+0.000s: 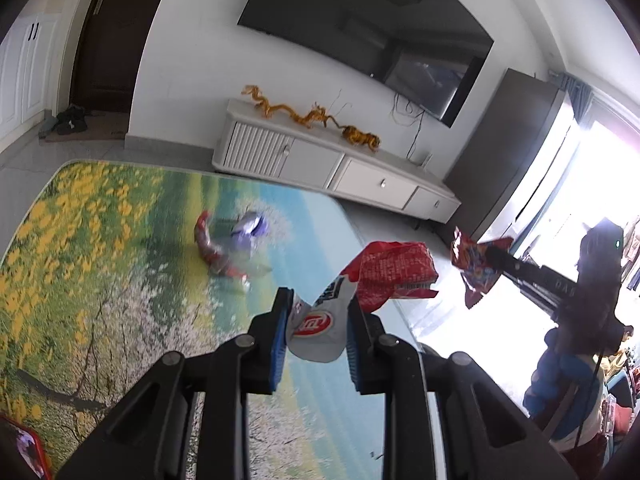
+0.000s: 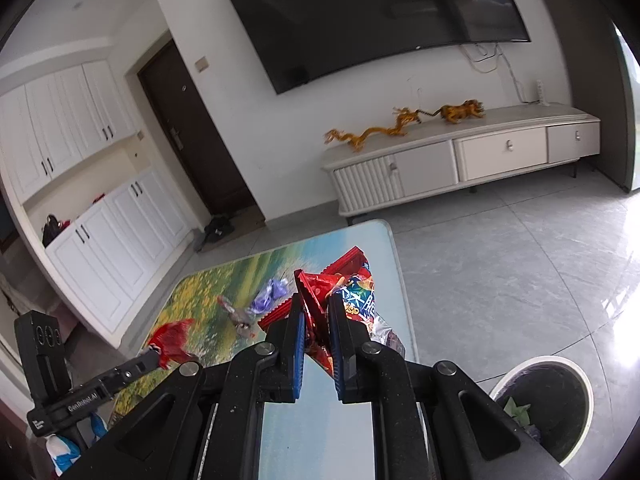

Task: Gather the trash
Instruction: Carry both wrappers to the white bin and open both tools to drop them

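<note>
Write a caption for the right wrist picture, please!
The right tool grips a colourful snack wrapper above the flowery table, with the bin waiting nearby.

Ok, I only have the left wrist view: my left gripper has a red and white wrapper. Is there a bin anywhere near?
Observer: Yes. The right wrist view shows a round bin on the floor, right of the table, with green scraps already in it.
Operator: Is the right gripper's grip solid? I only see it side-on.
Observer: The right gripper is shut on a red snack bag, pinched between both blue pads.
Operator: Anything still on the table?
Observer: A purple wrapper and a red and silver wrapper lie mid-table, blurred. A crumpled clear wrapper also lies by the right edge, which your view lacks.
</note>
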A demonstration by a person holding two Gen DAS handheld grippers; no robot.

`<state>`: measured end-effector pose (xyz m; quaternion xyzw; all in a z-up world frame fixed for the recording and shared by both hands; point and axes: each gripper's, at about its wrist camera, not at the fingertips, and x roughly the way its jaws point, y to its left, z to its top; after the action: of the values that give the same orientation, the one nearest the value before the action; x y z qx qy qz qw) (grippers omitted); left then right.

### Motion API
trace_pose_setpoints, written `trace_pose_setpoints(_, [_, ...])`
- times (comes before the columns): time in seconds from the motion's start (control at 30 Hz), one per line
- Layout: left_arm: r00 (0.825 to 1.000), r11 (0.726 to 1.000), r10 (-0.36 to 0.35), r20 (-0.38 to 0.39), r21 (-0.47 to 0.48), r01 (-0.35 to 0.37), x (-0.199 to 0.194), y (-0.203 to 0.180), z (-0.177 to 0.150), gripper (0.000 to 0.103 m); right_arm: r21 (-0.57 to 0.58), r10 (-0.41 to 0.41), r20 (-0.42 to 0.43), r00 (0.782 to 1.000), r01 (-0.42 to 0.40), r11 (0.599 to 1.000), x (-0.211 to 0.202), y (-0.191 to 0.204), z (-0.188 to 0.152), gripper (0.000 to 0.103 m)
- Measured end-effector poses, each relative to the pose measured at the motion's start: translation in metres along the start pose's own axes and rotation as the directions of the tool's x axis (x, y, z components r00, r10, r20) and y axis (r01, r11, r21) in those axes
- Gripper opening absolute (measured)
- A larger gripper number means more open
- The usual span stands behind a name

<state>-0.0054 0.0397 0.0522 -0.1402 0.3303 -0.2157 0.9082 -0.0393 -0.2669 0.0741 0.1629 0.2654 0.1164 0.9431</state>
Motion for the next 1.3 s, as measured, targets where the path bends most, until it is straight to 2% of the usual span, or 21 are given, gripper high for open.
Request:
trace_pose_setpoints(0.2, [0.999,0.999,-0.038,0.037,0.028,0.037,-0.005,-0.024,0.019,0.024,0.035,-0.029,0.067,0.997,0.026,0.999,-0.034,-0.019,0.007,0.011])
trace_pose_setpoints(0.4, [0.997,0.994,-0.079,0.025,0.081,0.077,0.007,-0.06,0.031,0.024,0.08,-0.088,0.116,0.989,0.079,0.994,-0.06,-0.047,0.011,0.011])
trace_pose_setpoints(0.57, [0.994,0.985,-0.107,-0.026,0.134,0.109,0.034,-0.095,0.031,0.024,0.153,-0.144,0.124,0.982,0.125,0.98,-0.075,-0.084,0.003,0.011])
trace_pose_setpoints(0.8, [0.98,0.964,-0.138,-0.144,0.208,0.166,0.091,-0.15,0.019,0.024,0.264,-0.223,0.094,0.97,0.191,0.945,-0.08,-0.143,-0.018,0.011])
trace_pose_setpoints(0.93, [0.966,0.946,-0.128,-0.225,0.266,0.187,0.134,-0.187,0.005,0.024,0.329,-0.256,0.062,0.965,0.223,0.918,-0.078,-0.181,-0.036,0.011])
trace_pose_setpoints(1.1, [0.942,0.925,-0.09,-0.323,0.323,0.199,0.188,-0.225,-0.017,0.024,0.438,-0.285,-0.009,0.959,0.26,0.861,-0.066,-0.238,-0.064,0.011])
trace_pose_setpoints(1.3, [0.896,0.909,-0.037,-0.443,0.357,0.214,0.258,-0.256,-0.058,0.025,0.53,-0.292,-0.096,0.952,0.297,0.794,-0.051,-0.292,-0.1,0.014])
